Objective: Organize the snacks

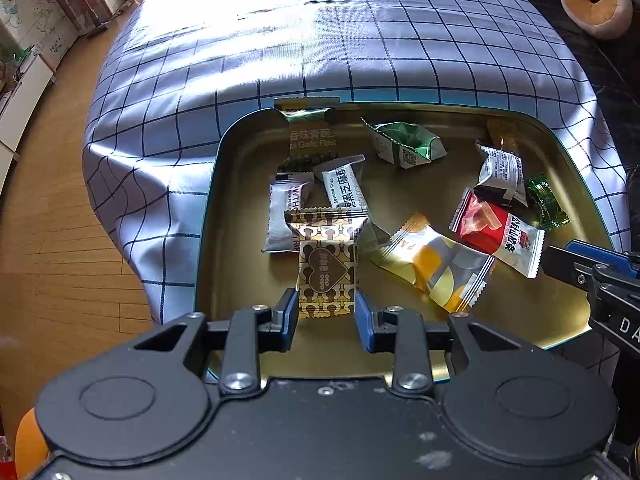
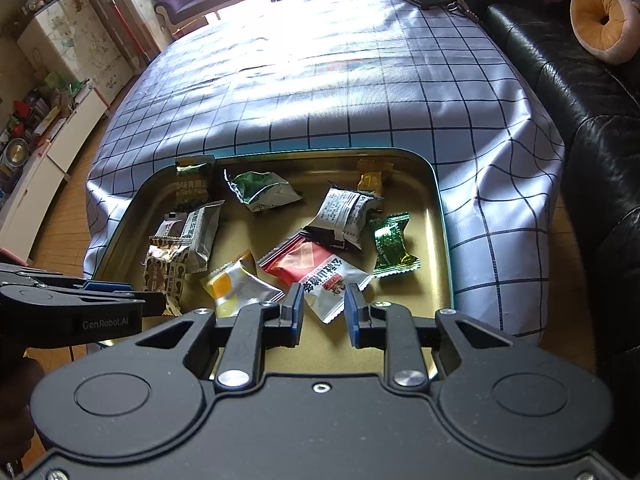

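straddling the near end of the brown-and-gold patterned snack packet (image 1: 326,264), the left gripper (image 1: 326,312) has its jaws partly apart, pads beside the packet's edges; whether they pinch it i cannot tell. the packet's long axis runs straight away from the jaws, inside the gold metal tray (image 1: 240,280). the right gripper (image 2: 323,308), also partly apart, frames the white end of the red-and-white snack packet (image 2: 316,276) near the tray's front edge.

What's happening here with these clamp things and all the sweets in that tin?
A person is sorting wrapped snacks in a shallow gold tray on a checked tablecloth, a hand-held gripper in each hand. The left gripper has its jaws on either side of a brown patterned packet; the right gripper likewise brackets the white end of a red and white packet. The other snacks lie loose in the tray.
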Available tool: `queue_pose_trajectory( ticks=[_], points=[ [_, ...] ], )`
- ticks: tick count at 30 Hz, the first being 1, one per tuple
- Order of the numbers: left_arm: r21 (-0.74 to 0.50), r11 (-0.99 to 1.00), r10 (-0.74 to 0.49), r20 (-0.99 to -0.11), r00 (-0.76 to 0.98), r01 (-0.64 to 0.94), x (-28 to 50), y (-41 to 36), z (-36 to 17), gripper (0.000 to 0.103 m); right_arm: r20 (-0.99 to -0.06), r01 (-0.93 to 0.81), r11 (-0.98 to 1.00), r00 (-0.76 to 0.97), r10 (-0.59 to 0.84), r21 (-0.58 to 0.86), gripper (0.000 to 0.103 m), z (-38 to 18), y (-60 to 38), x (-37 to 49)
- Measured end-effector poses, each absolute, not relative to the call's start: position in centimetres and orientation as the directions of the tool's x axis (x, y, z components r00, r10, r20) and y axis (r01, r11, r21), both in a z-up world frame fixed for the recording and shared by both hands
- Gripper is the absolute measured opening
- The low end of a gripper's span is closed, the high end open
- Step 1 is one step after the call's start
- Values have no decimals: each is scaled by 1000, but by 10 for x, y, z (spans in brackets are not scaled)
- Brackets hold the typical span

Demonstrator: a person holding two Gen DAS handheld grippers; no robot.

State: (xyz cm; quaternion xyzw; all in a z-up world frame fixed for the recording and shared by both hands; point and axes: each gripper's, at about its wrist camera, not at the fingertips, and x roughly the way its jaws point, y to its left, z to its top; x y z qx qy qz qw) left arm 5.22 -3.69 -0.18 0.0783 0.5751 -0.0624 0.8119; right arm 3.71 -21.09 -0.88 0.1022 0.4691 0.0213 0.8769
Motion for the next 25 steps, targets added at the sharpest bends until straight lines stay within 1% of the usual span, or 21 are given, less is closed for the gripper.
queue_pose_trajectory(
  ticks=[25],
  points=[
    [45,974,-29,-947,321,222,53,-37,-3,34,-827,65,977,545,136,203,33,-14,-211,40]
  ],
)
